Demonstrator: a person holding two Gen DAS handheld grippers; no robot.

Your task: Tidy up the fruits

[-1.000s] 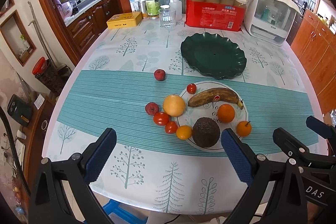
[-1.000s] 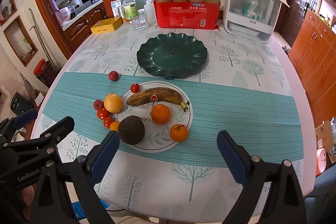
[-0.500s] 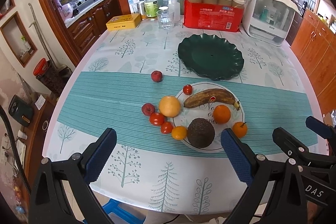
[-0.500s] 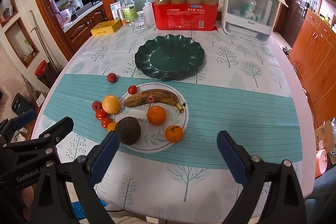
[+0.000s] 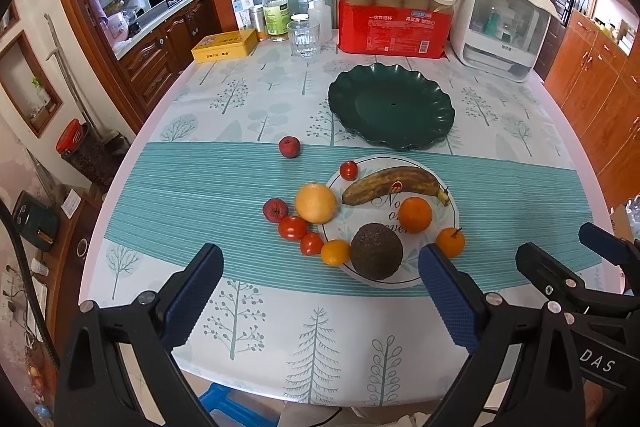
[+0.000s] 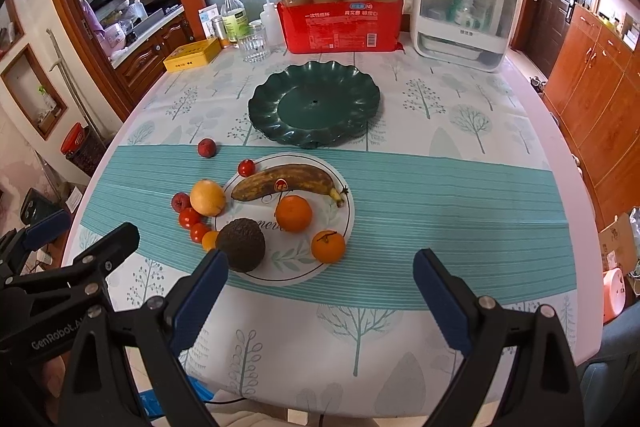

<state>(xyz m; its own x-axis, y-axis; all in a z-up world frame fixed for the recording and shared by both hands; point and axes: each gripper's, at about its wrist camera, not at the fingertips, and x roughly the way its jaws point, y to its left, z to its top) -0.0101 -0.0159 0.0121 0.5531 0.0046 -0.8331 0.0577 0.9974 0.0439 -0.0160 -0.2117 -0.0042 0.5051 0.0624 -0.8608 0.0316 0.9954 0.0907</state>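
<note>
One banana (image 5: 394, 183), one avocado (image 5: 376, 255), two plates, three tomatoes, four orange fruits, two dark red fruits.

Banana (image 5: 394, 183), avocado (image 5: 376, 251) on white plate (image 5: 448, 227); scalloped dish (image 5: 390, 107) behind; grapefruit (image 5: 315, 203) left.

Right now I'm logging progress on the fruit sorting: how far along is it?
Nothing looks done yet: the green plate holds no fruit. Nothing is in hand: the left gripper and right gripper are both open, short of the fruit. Left to sort: the banana, avocado and oranges on the white plate, plus the small fruit beside it.
</note>
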